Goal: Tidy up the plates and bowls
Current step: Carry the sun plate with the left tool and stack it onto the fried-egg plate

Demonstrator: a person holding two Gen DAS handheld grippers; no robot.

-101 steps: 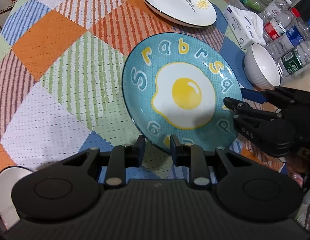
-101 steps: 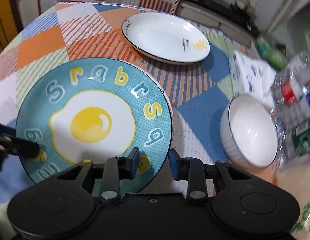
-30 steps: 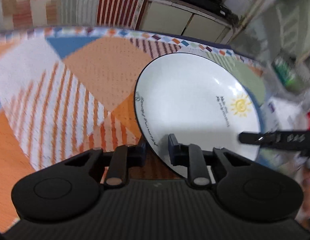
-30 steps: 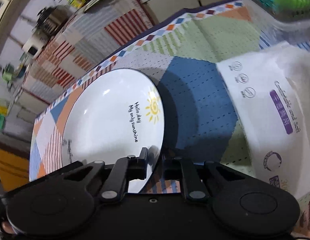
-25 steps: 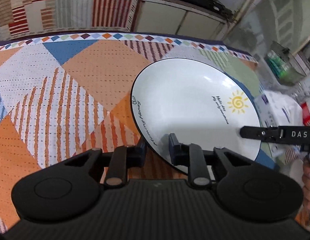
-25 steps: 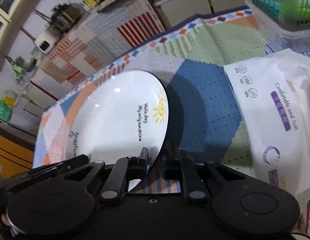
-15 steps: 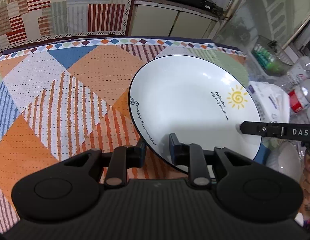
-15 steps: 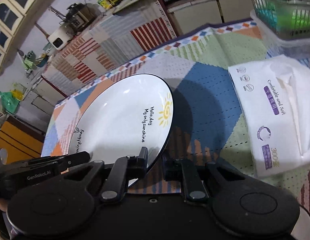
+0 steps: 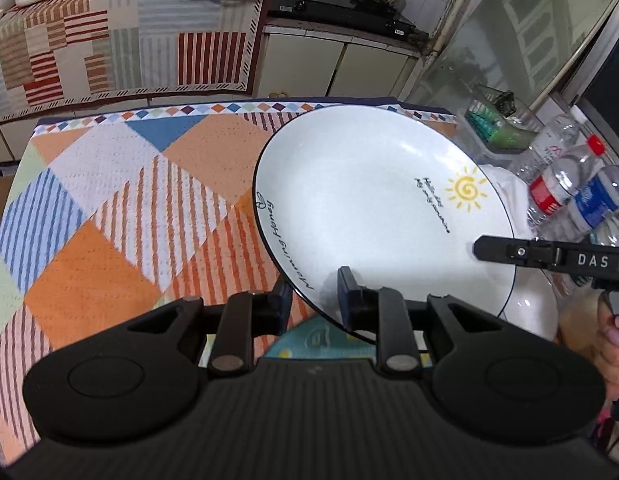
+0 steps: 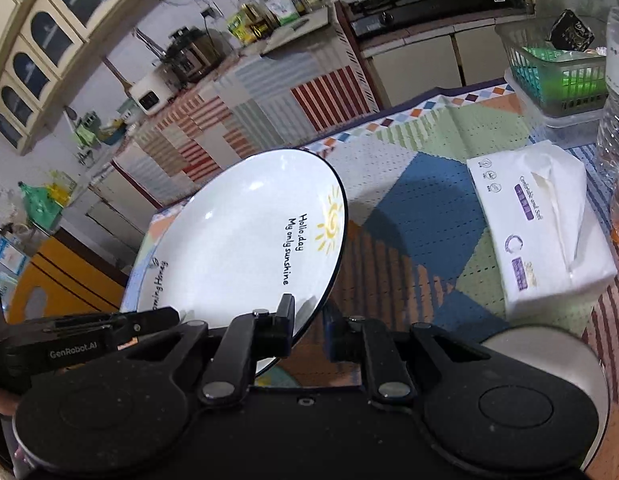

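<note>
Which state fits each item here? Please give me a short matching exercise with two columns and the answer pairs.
Items:
1. white sun plate
2. tissue pack
3. green basket
4. white bowl

States:
A. lying flat on the tablecloth, tissue poking out of its top
B. lifted and tilted, gripped at opposite rims by both claws
C. partly hidden under the raised plate's edge
D. at the far corner of the table, holding a dark packet

Pairs: 1-B, 2-A, 3-D, 4-C
</note>
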